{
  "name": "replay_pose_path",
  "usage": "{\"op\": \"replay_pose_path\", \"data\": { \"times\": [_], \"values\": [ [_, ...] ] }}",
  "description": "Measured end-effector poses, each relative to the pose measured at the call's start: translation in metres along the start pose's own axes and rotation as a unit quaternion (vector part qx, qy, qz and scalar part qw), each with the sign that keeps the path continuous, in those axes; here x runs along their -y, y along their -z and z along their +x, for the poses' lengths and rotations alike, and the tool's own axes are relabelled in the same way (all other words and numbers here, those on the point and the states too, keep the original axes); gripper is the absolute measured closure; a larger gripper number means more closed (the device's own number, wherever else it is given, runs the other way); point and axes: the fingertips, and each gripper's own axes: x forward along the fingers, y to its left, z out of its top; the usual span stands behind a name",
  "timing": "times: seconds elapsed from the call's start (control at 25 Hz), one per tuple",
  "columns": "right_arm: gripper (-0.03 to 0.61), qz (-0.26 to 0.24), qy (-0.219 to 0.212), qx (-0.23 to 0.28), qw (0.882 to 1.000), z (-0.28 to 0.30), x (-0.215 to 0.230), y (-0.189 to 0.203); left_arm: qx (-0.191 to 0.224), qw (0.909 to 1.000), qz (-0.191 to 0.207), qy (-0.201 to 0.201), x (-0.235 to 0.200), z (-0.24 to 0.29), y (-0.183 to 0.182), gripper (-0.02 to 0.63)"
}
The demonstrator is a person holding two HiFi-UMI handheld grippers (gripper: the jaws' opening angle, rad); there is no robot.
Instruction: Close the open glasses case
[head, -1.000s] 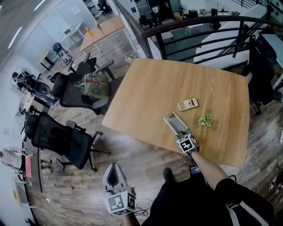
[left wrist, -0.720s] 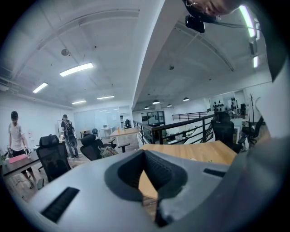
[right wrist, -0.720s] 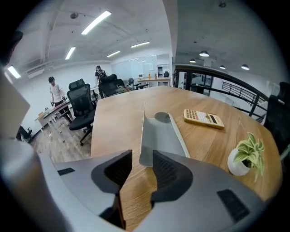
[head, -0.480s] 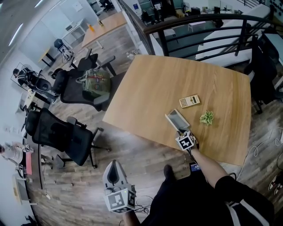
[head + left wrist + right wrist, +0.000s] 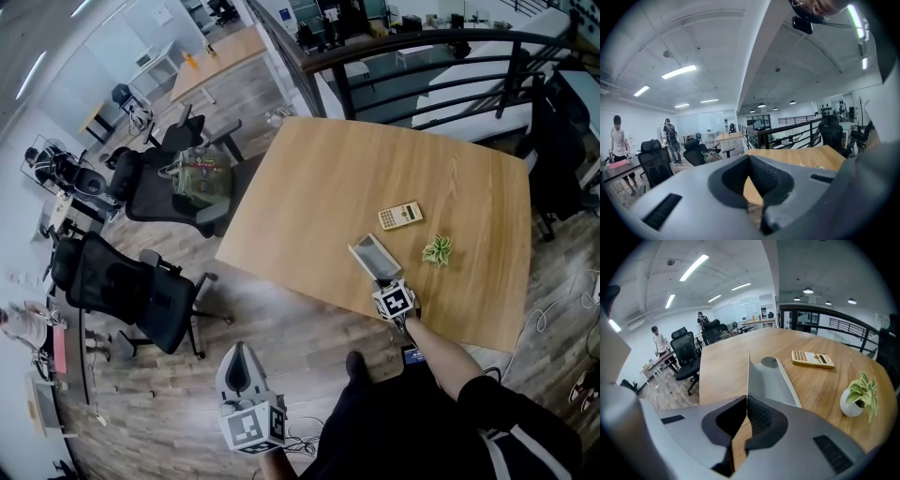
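The open grey hard-shell glasses case lies by the pale wooden table's near edge, its raised lid apparently pinched edge-on by the right gripper, whose jaws have just been closing on it, ready to fold it down, while the left gripper hangs closed, empty, off-table.

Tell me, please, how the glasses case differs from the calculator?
The glasses case is plain grey with its lid raised; the calculator is beige, keyed and flat. The glasses case is also the larger of the two. Both lie on the wooden table, the glasses case nearer its front edge.
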Motion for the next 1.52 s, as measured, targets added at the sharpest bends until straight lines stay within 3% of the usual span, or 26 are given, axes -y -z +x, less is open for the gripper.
{"op": "replay_pose_path", "data": {
  "times": [0.16, 0.28, 0.36, 0.48, 0.64, 0.8, 0.88, 1.08, 1.16, 1.24, 1.36, 1.52],
  "values": [
    [0.560, 0.097, -0.043, 0.003, 0.994, -0.005, -0.004, -0.001, 0.000, 1.0000, 0.007, 0.006, 0.002, 0.002, 0.002, 0.615],
    [0.560, 0.213, -0.095, 0.013, 0.972, -0.011, -0.007, -0.002, 0.002, 0.9999, 0.011, 0.009, 0.004, 0.005, 0.000, 0.615],
    [0.560, 0.287, -0.125, 0.019, 0.949, -0.012, -0.007, 0.003, 0.003, 0.9999, 0.012, 0.012, 0.006, 0.007, -0.001, 0.615],
    [0.558, 0.395, -0.168, 0.034, 0.902, -0.013, -0.002, 0.013, 0.003, 0.9998, 0.014, 0.015, 0.007, 0.008, 0.000, 0.615],
    [0.554, 0.491, -0.206, 0.059, 0.844, -0.016, 0.009, 0.015, -0.001, 0.9998, 0.009, 0.015, 0.007, 0.010, -0.003, 0.615],
    [0.549, 0.552, -0.223, 0.077, 0.799, -0.018, 0.017, 0.021, -0.008, 0.9999, 0.002, 0.013, 0.009, 0.008, -0.003, 0.615],
    [0.546, 0.564, -0.220, 0.084, 0.791, -0.018, 0.021, 0.024, -0.009, 0.9999, 0.000, 0.011, 0.010, 0.007, -0.004, 0.615],
    [0.537, 0.554, -0.197, 0.085, 0.805, -0.014, 0.028, 0.028, -0.009, 0.9999, 0.008, 0.011, 0.009, 0.010, 0.000, 0.615],
    [0.528, 0.543, -0.183, 0.083, 0.815, -0.014, 0.032, 0.031, -0.008, 0.9998, 0.011, 0.012, 0.010, 0.010, 0.001, 0.615],
    [0.523, 0.507, -0.163, 0.080, 0.843, -0.014, 0.033, 0.032, -0.005, 0.9997, 0.017, 0.015, 0.010, 0.010, 0.003, 0.615],
    [0.507, 0.421, -0.111, 0.068, 0.898, -0.016, 0.036, 0.027, -0.005, 0.9997, 0.019, 0.015, 0.011, 0.010, 0.002, 0.615],
    [0.485, 0.330, -0.037, 0.045, 0.942, -0.018, 0.042, 0.029, -0.007, 0.9996, 0.020, 0.017, 0.010, 0.009, 0.004, 0.615]
  ]
}}
